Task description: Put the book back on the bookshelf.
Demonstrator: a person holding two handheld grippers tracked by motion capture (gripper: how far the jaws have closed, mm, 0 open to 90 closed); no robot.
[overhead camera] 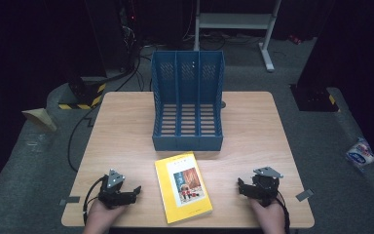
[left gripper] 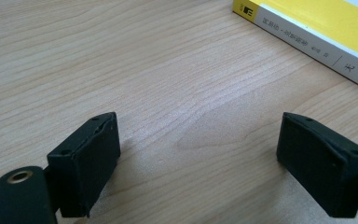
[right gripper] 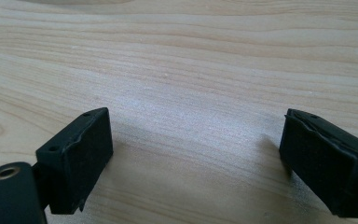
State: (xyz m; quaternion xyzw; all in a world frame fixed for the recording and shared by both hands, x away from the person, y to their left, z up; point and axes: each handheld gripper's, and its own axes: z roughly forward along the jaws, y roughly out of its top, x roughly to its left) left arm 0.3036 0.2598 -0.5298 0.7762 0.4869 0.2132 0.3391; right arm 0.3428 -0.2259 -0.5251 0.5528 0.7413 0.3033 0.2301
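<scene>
On the wooden table [overhead camera: 253,126], a yellow book [overhead camera: 182,186] lies between both wide-apart grippers — left gripper [overhead camera: 135,191], right gripper [overhead camera: 240,185].

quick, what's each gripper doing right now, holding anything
left gripper: open, nothing between its jaws, bare table ahead and the yellow book off to one side.
right gripper: open, holding nothing, over bare table.
</scene>
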